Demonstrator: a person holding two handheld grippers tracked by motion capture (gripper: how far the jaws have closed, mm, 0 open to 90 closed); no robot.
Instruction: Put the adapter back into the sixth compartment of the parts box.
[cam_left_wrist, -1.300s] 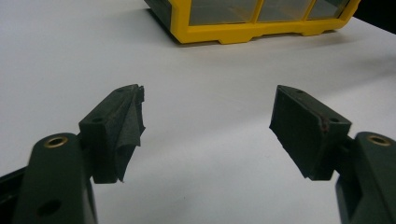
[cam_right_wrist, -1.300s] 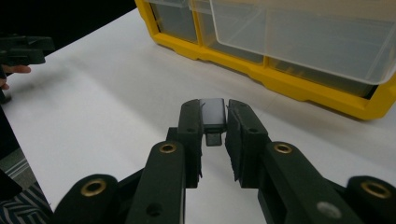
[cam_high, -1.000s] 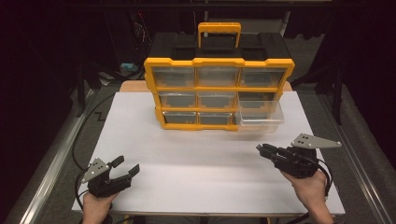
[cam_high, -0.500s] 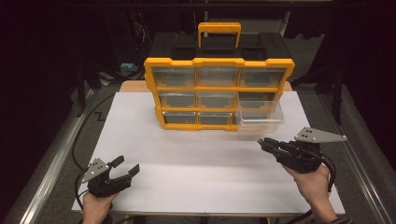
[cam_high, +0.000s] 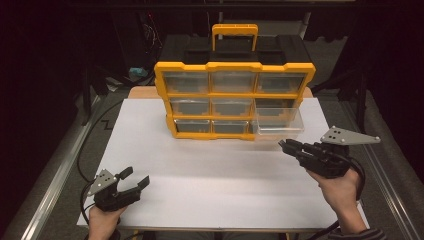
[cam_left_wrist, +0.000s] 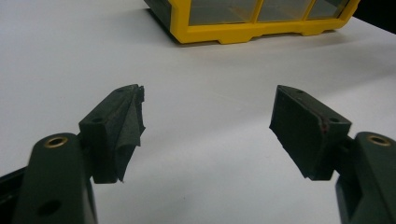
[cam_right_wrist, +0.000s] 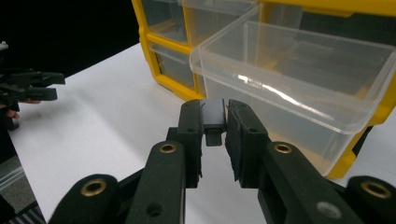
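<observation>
A yellow and black organizer (cam_high: 235, 100) with clear drawers stands upright at the back of the white table (cam_high: 210, 170). Its bottom right drawer (cam_high: 278, 121) is pulled out and looks empty. My right gripper (cam_high: 286, 146) hovers just in front of that drawer, shut on a small black part (cam_right_wrist: 214, 116) pinched at the tips of its jaws. In the right gripper view the clear drawer (cam_right_wrist: 299, 74) lies directly beyond the gripper (cam_right_wrist: 215, 126). My left gripper (cam_high: 134, 179) rests at the table's front left, open with nothing between its jaws (cam_left_wrist: 208, 123).
The organizer's yellow carry handle (cam_high: 235, 31) sticks up at the back. Its yellow base (cam_left_wrist: 243, 28) is in the left gripper view, well beyond the jaws. Metal rails (cam_high: 50, 185) run along both sides of the table. Cables (cam_high: 90, 145) trail off the left edge.
My right gripper has lifted a little off the table with the small black part and now sits nearer the open drawer's front. The left gripper has stayed put.
</observation>
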